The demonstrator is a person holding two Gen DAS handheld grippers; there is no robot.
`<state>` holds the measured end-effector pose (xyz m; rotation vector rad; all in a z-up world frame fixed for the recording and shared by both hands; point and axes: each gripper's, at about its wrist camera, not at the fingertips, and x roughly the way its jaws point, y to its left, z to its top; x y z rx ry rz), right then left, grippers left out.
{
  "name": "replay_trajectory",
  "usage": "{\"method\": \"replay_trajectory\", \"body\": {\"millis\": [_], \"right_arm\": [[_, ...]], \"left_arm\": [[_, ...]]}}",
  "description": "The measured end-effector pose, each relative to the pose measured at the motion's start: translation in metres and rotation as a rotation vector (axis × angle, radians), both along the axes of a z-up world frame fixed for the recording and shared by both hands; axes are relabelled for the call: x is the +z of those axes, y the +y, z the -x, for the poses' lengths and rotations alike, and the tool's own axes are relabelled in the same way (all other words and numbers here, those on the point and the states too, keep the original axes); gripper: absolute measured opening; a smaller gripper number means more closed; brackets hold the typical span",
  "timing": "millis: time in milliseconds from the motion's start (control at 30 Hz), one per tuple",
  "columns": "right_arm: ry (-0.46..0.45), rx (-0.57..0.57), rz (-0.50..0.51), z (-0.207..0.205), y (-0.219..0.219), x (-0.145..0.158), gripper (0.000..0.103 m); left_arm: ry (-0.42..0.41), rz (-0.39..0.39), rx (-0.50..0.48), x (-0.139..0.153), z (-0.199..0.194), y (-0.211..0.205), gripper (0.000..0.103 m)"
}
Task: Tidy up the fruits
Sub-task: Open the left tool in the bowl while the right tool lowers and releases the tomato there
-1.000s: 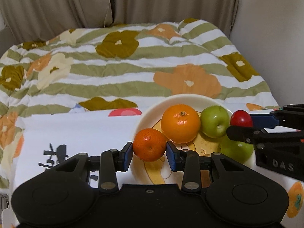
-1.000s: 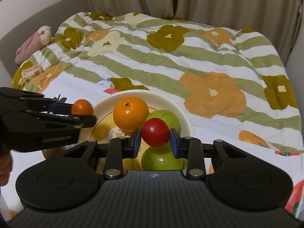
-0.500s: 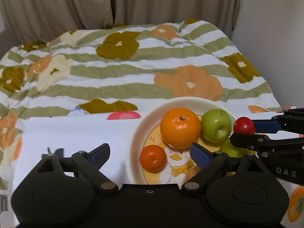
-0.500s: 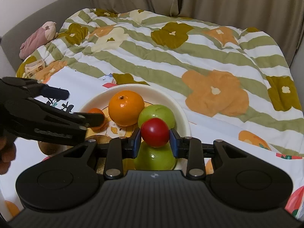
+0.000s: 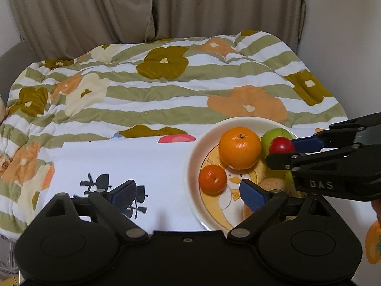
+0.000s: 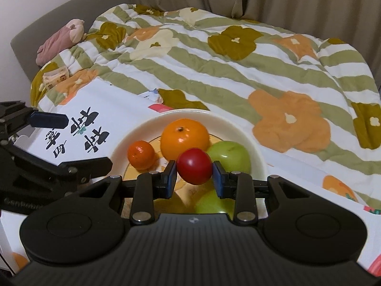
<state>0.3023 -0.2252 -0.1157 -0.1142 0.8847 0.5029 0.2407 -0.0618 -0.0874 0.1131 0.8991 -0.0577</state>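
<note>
A cream plate (image 5: 190,166) (image 6: 252,147) holds a large orange (image 5: 239,147) (image 6: 184,138), a small mandarin (image 5: 212,180) (image 6: 141,154), green apples (image 5: 273,138) (image 6: 229,156) and a tan fruit (image 5: 273,186). My left gripper (image 5: 188,194) is open and empty, just left of and nearer than the mandarin. My right gripper (image 6: 194,175) is shut on a small red fruit (image 6: 194,166) (image 5: 281,145) and holds it over the plate above the green apples.
The plate rests on a white cloth with black characters (image 5: 119,164) (image 6: 90,128), spread on a flowered, striped quilt (image 5: 166,90). A pink soft toy (image 6: 59,40) and a small packet (image 6: 56,77) lie at the far left. Curtains hang behind.
My left gripper opened and let go of the mandarin onto the plate, then drew back to the left. My right gripper still holds the red fruit, now slightly further over the plate.
</note>
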Motion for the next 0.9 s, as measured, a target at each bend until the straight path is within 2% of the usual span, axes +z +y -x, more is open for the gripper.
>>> {"method": "replay_trajectory", "body": {"millis": [400,467,500,533,600,900], "right_arm": [[0.02,0.01,0.009,0.0,0.012,-0.008,0.049],[0.013,0.006,0.006,0.002,0.011,-0.007,0.063],[0.007,0.003,0.004,0.002,0.011,-0.005,0.077],[-0.004,0.001,0.0,0.005,0.011,-0.003,0.084],[-0.026,-0.002,-0.004,0.008,0.009,0.001,0.087],[-0.042,-0.026,0.008,0.024,0.005,0.009,0.087]], "left_arm": [[0.009,0.011,0.041,-0.003,0.016,0.012,0.096],[0.008,0.01,0.039,-0.002,0.018,0.013,0.096],[0.007,0.01,0.039,-0.002,0.019,0.013,0.096],[0.005,0.009,0.039,-0.001,0.021,0.013,0.096],[0.001,0.008,0.039,0.0,0.024,0.013,0.096],[-0.024,0.008,0.046,0.006,0.036,0.015,0.096]]}}
